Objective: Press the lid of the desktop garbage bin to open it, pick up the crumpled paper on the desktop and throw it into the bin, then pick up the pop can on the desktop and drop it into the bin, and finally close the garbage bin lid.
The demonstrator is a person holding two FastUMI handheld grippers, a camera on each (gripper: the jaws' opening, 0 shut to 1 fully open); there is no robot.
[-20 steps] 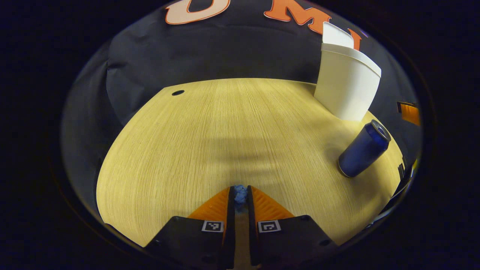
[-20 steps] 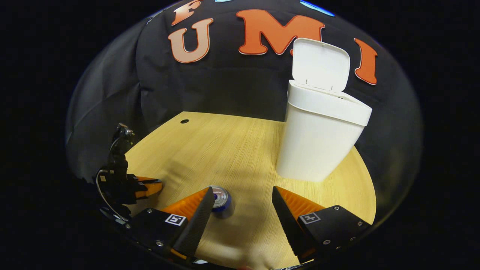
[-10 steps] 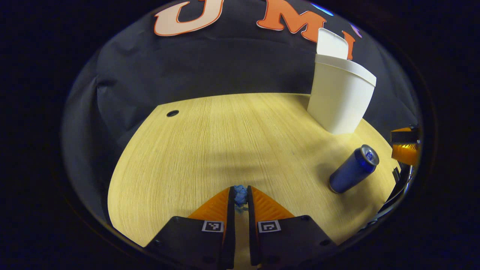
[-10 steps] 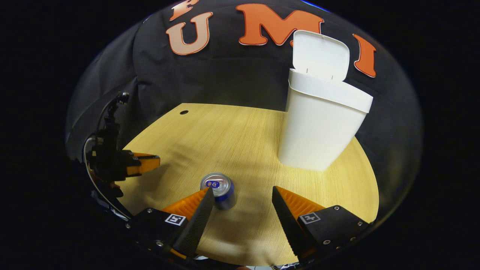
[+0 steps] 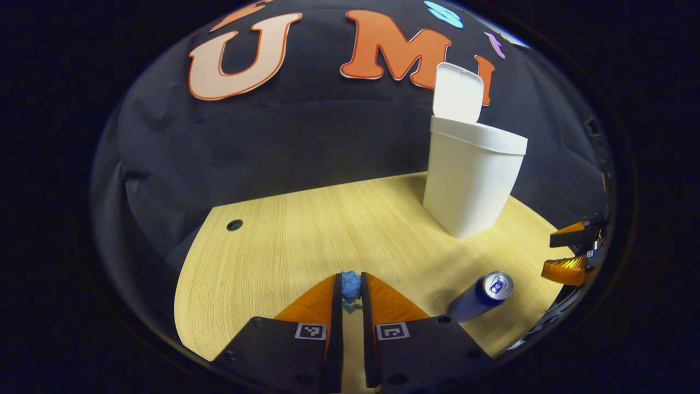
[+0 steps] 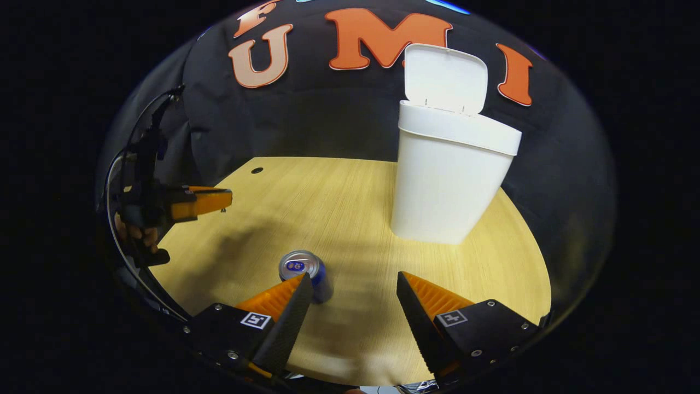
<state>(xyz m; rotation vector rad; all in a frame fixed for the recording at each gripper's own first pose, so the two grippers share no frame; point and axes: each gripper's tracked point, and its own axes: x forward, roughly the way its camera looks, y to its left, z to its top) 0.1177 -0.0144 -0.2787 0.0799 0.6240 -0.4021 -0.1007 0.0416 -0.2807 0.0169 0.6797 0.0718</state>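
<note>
With my left gripper clamped on the blue paper at its fingertips, the open white bin stands ahead to their right on the table. My right gripper hangs with fingers apart, the can upright beside its left finger.

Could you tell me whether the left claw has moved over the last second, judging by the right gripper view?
Yes. The left claw has risen: it now sits higher against the table edge.
</note>
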